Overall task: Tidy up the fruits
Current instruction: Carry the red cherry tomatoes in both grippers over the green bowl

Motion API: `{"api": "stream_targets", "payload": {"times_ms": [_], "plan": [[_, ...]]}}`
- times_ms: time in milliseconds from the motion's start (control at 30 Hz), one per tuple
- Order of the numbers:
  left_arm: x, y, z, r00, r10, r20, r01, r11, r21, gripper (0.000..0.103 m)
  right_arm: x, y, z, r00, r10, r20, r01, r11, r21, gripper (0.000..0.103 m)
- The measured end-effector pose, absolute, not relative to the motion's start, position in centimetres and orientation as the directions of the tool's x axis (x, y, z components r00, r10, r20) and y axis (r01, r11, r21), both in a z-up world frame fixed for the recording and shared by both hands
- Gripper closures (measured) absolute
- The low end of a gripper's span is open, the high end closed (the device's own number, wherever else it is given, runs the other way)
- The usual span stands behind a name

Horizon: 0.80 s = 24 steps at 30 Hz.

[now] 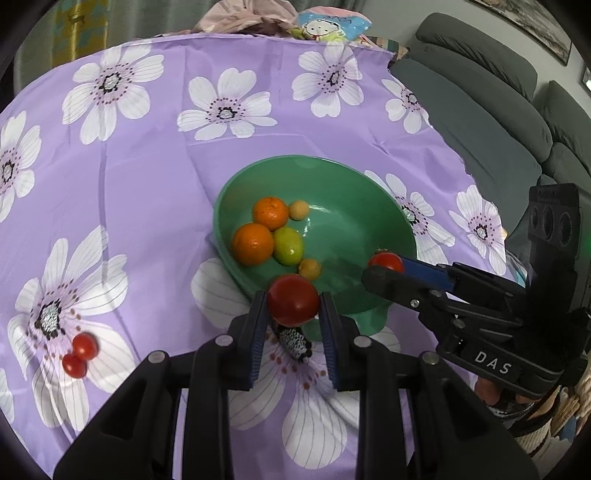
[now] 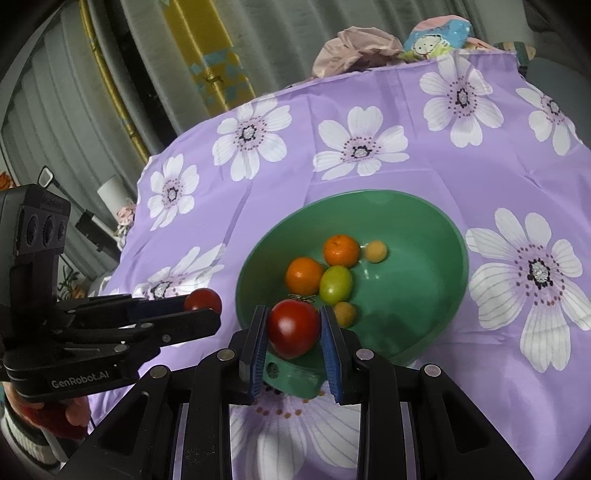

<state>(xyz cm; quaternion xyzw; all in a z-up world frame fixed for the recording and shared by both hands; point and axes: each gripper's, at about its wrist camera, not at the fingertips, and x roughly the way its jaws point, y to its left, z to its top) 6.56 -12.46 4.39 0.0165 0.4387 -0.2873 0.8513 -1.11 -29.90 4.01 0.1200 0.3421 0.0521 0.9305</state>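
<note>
A green bowl (image 1: 354,192) sits on the purple flowered cloth and holds two oranges (image 1: 253,244), a green fruit (image 1: 289,246) and two small yellow fruits (image 1: 309,268). My left gripper (image 1: 293,304) is shut on a red tomato (image 1: 293,300) at the bowl's near rim. My right gripper (image 2: 293,325) is shut on another red tomato (image 2: 293,328) over the bowl's (image 2: 424,214) near rim. The right gripper and its tomato (image 1: 386,263) also show in the left wrist view. The left gripper's tomato (image 2: 203,300) also shows in the right wrist view. Two small red tomatoes (image 1: 79,354) lie on the cloth at the left.
A grey sofa (image 1: 480,122) stands beyond the table's right edge. Crumpled cloths and a cartoon-print item (image 1: 325,26) lie at the far edge. Curtains and a yellow panel (image 2: 218,55) stand behind the table on the left.
</note>
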Motion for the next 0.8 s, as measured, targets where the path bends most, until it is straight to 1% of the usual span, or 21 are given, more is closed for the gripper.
{"api": "stream_targets", "payload": {"times_ms": [167, 400, 800], "plan": [[7.0, -13.5, 4.0, 0.444, -0.476, -0.759, 0.519, 0.827, -0.216, 0.076, -0.9, -30.4, 3.8, 0.760, 0.172, -0.626, -0.004, 0.966, 0.260, 0.074], [7.6, -14.6, 3.2, 0.465, -0.449, -0.763, 0.527, 0.833, -0.168, 0.076, -0.5, -31.1, 3.3, 0.759, 0.156, -0.633, 0.012, 0.967, 0.253, 0.074], [8.2, -15.8, 2.2, 0.453, -0.439, -0.776, 0.544, 0.826, -0.150, 0.076, -0.3, -31.5, 3.3, 0.760, 0.137, -0.635, 0.021, 0.972, 0.235, 0.074]]}}
